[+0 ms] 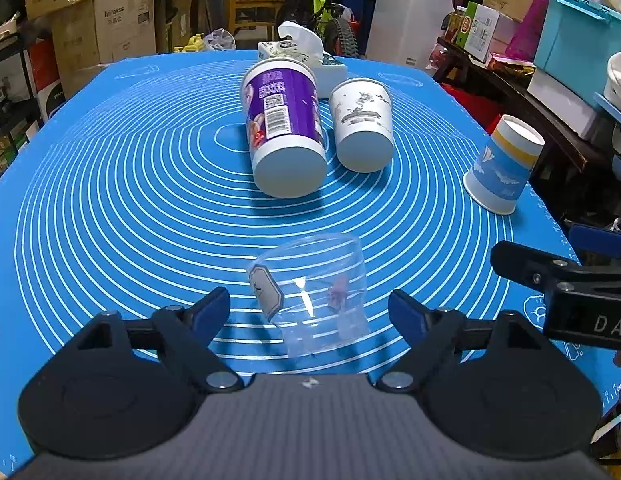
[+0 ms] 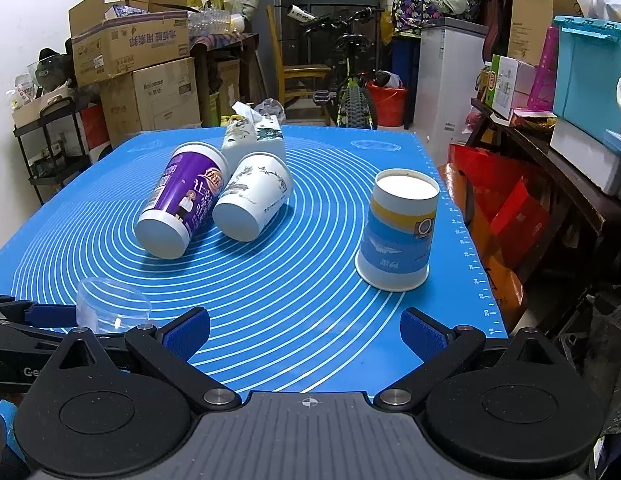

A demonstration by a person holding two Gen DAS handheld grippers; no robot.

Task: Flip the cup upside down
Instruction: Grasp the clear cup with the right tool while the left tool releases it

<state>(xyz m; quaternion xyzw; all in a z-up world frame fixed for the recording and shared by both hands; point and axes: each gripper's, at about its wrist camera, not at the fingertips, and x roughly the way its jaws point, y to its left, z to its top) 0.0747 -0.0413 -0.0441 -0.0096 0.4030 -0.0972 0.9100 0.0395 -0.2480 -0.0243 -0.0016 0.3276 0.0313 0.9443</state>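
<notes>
A clear plastic cup (image 1: pixel 316 294) stands on the blue mat (image 1: pixel 110 200) between the fingers of my left gripper (image 1: pixel 310 316), which is open and not touching it. The cup also shows at the left of the right wrist view (image 2: pixel 110 304). My right gripper (image 2: pixel 304 334) is open and empty above the mat's near edge. A blue and yellow paper cup (image 2: pixel 398 232) stands upside down ahead of it, also seen in the left wrist view (image 1: pixel 504 166).
A purple cup (image 1: pixel 284 128) and a white printed cup (image 1: pixel 362 124) lie on their sides mid-mat. A tissue box (image 1: pixel 298 54) stands behind them. Shelves with boxes (image 1: pixel 566 32) line the right side. The mat's right edge (image 2: pixel 470 240) is close.
</notes>
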